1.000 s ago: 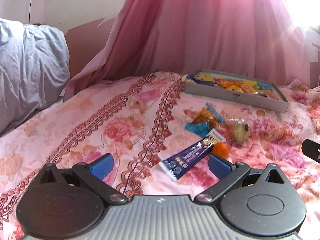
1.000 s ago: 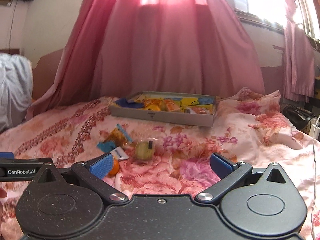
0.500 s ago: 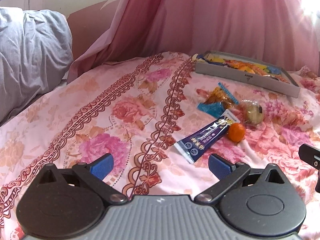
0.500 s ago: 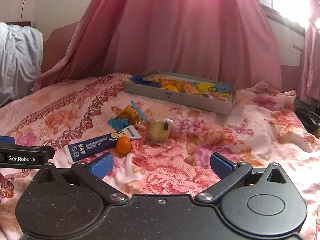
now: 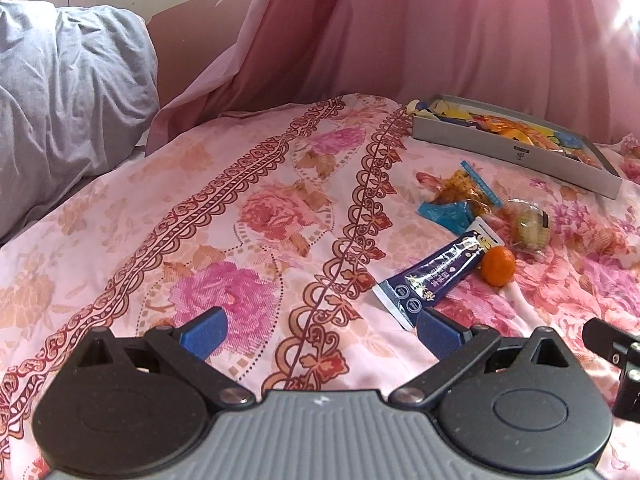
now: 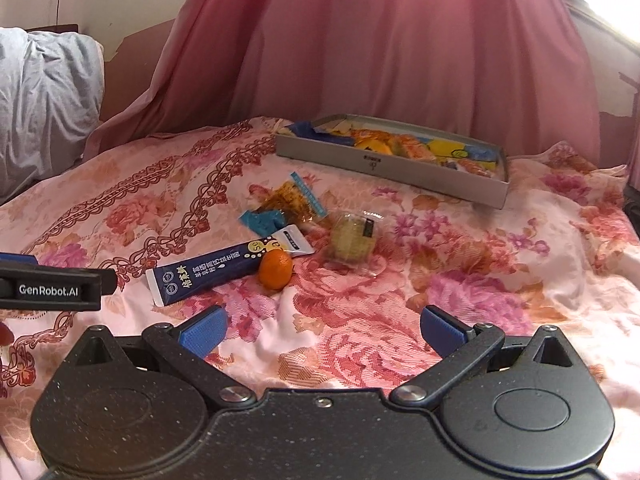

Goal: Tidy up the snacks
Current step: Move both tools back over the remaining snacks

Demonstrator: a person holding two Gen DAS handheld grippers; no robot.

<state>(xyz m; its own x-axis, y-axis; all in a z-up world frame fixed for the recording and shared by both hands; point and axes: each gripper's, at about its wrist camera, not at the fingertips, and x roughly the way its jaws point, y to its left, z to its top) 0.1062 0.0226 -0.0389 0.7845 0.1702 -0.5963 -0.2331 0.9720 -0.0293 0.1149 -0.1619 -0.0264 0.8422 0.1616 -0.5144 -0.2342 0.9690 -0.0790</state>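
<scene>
On the bed (image 6: pixel 520 240):
Navy snack stick (image 6: pixel 208 274): just ahead-left of right hand-held gripper (image 6: pixel 322 330)
Left hand-held gripper (image 5: pixel 320 330): spread wide, empty
Right hand-held gripper: spread wide, empty

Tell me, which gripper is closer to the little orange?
Probably the left. The left gripper sits just short of the dark blue packet touching the orange, which lies ahead to its right. The right gripper has bare bedspread before the orange, ahead to its left.

- Left gripper (image 5: pixel 320 330): tilted further down toward the floral bedspread (image 5: pixel 256 216) (more fabric in view than a second ago).
- Right gripper (image 6: pixel 322 330): likewise lowered; dark blue stick packet (image 6: pixel 216 268) and small orange (image 6: pixel 275 269), formerly partly hidden, now fully shown.
</scene>
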